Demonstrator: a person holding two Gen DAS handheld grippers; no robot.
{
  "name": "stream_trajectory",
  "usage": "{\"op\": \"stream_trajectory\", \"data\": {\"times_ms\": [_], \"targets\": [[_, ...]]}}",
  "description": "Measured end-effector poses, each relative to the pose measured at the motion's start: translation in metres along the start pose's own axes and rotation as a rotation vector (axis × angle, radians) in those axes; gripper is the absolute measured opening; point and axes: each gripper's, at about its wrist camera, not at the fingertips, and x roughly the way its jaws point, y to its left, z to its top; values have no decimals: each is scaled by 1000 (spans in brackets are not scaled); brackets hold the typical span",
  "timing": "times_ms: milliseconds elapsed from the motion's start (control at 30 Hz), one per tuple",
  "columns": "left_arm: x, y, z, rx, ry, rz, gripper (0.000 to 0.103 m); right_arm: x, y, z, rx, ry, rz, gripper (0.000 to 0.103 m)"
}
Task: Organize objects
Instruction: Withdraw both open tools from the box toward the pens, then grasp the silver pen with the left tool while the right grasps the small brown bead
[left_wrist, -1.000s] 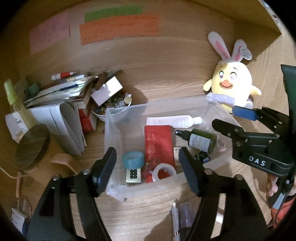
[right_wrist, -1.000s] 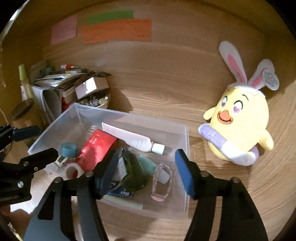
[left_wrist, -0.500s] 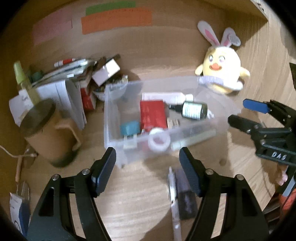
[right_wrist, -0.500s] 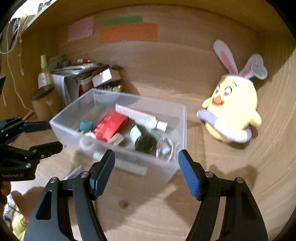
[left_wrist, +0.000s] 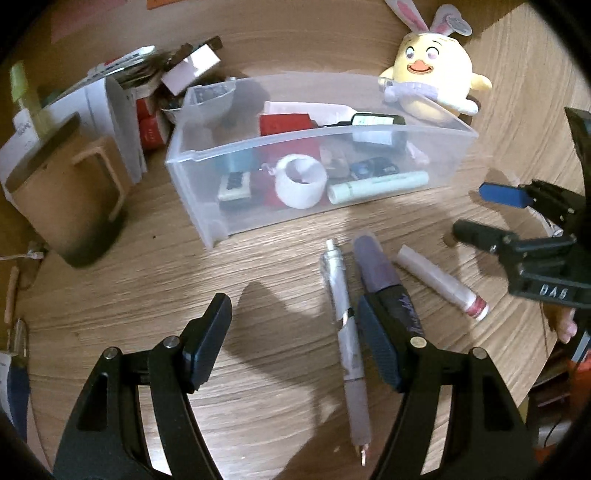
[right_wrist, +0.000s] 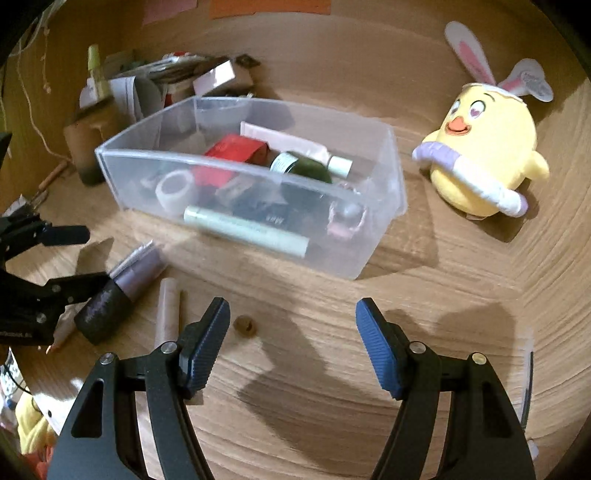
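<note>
A clear plastic bin (left_wrist: 192, 177) (right_wrist: 391, 166) on the wooden desk holds a red packet (left_wrist: 284, 123), a white tape roll (left_wrist: 301, 181), a dark green bottle (right_wrist: 306, 168), a pale green tube (right_wrist: 243, 227) and other small items. In front of it lie a white pen (left_wrist: 345, 317), a purple tube with a black cap (left_wrist: 378, 273) (right_wrist: 122, 291) and a slim pink-tipped tube (left_wrist: 439, 282) (right_wrist: 168, 310). My left gripper (left_wrist: 293, 336) is open and empty above the desk, its right finger beside the pen. My right gripper (right_wrist: 291, 339) is open and empty, to the right (left_wrist: 491, 214).
A yellow bunny-eared plush chick (left_wrist: 430, 77) (right_wrist: 484, 158) sits right of the bin. A brown mug (left_wrist: 70, 206) and a pile of papers and boxes (left_wrist: 122, 99) stand at the left. A small round brown bit (right_wrist: 244, 326) lies on the desk.
Both grippers have pulled back from the bin towards the desk's front edge. The pen and two tubes in front of the bin have come into view. Both stay open.
</note>
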Motion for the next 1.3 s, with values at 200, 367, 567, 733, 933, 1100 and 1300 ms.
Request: {"op": "stream_trajectory", "data": {"times_ms": [200, 367, 567, 733, 933, 1100, 1300], "targets": [[8, -6, 1, 10, 21, -5, 66, 6, 2, -1, 21, 25, 43, 53], [3, -14, -2, 53, -3, -24, 39, 13, 10, -3, -2, 46, 62, 36], [1, -13, -1, 44, -12, -37, 14, 10, 21, -4, -41, 42, 91, 12], [-2, -1, -2, -8, -20, -50, 13, 6, 21, -4, -21, 27, 110, 12], [-18, 8, 0, -43, -68, -47, 13, -11, 16, 3, 8, -22, 118, 12], [-36, 11, 8, -58, -119, -42, 13, -28, 16, 14, 19, -81, 120, 12], [-56, 15, 19, -81, -189, -41, 13, -44, 15, 28, 29, -145, 124, 12]]}}
